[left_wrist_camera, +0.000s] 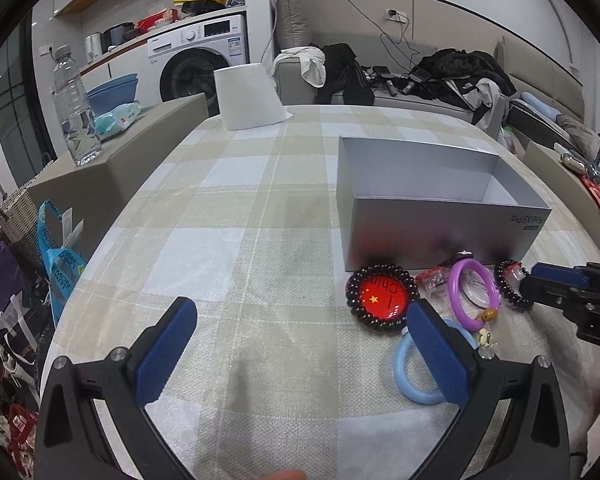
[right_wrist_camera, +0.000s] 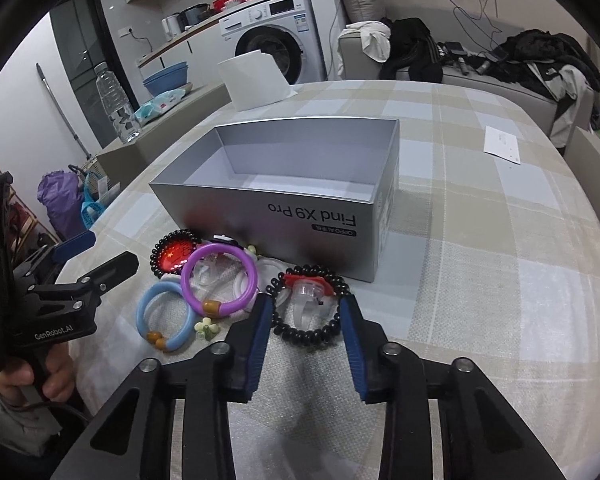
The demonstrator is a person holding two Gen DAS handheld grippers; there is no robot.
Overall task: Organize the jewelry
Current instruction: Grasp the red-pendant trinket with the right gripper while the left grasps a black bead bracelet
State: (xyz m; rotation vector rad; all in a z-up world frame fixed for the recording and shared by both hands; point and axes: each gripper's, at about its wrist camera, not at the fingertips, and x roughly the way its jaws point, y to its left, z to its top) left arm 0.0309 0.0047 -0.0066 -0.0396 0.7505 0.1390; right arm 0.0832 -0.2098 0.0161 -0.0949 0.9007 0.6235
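Note:
My right gripper (right_wrist_camera: 306, 310) is shut on a black bead bracelet (right_wrist_camera: 300, 334), one blue pad against each side of the loop. A clear ring with a red top (right_wrist_camera: 306, 292) lies inside that loop. Just beyond stands an open silver box (right_wrist_camera: 260, 196) with nothing in it. To the left lie a purple bangle (right_wrist_camera: 187, 284), a light blue bangle (right_wrist_camera: 142, 312) and a red badge (right_wrist_camera: 176, 258) ringed by black beads. My left gripper (left_wrist_camera: 300, 306) hovers open over bare cloth, its right finger above the blue bangle (left_wrist_camera: 400, 364). The box (left_wrist_camera: 440, 208) is ahead on the right.
A white paper roll (left_wrist_camera: 248, 96) stands at the table's far edge and a white card (right_wrist_camera: 502, 146) lies far right. A water bottle (left_wrist_camera: 76, 108) sits on a side ledge. The table's left edge drops to bags and a basket (left_wrist_camera: 16, 216). A hand (right_wrist_camera: 56, 380) grips the left tool.

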